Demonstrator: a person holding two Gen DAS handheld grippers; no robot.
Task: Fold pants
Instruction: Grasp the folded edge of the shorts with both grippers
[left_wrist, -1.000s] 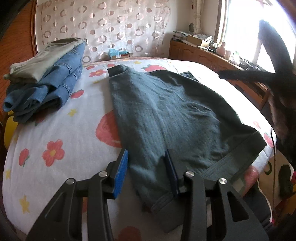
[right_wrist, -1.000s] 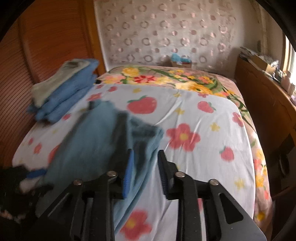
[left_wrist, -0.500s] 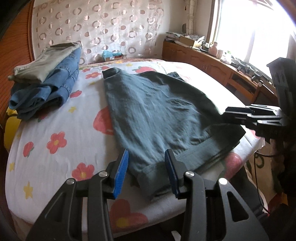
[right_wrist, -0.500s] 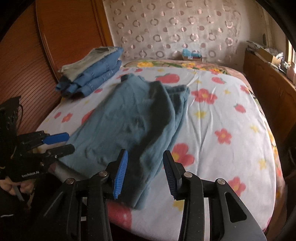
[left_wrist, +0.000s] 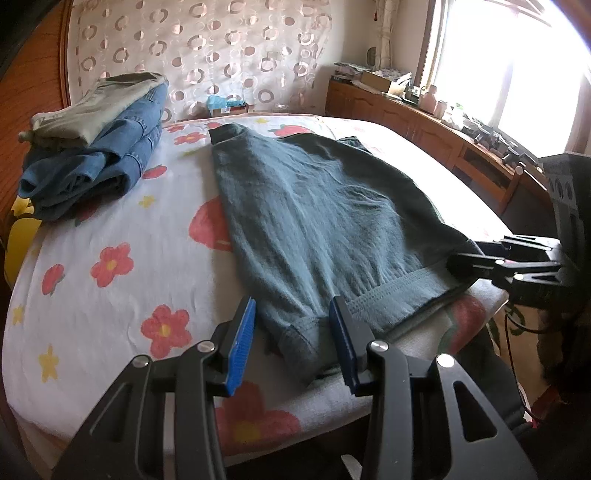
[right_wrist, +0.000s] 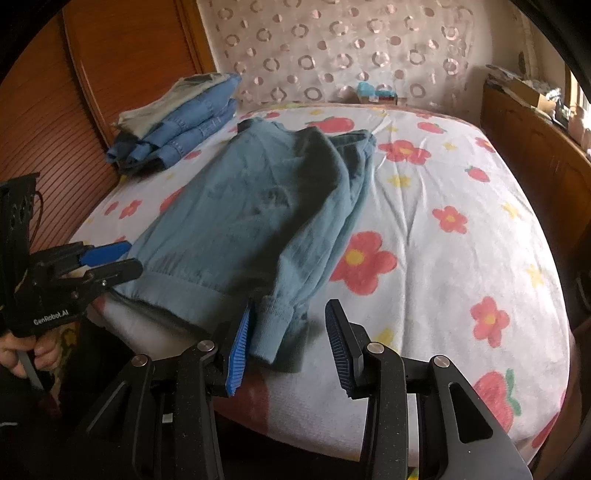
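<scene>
1. The pants (left_wrist: 317, 218) lie flat on the bed (left_wrist: 110, 229), already doubled leg over leg, waistband at the near edge and cuffs toward twelve o'clock by the headboard.
2. The cloth looks like soft, light knit: limp, likely to sag and drag on the sheet, not slippery. The ribbed waistband corners offer the firmest hold.
3. The left gripper (left_wrist: 291, 332) is spread wide, straddling the nine o'clock waistband corner, gripping nothing.
4. The right gripper (right_wrist: 288, 338) is likewise spread wide around the three o'clock corner, unclenched.
5. A stack of folded jeans (left_wrist: 92, 162) sits well apart at ten o'clock.
6. A wooden cabinet (left_wrist: 424, 125) runs along the window side, at two o'clock.
</scene>
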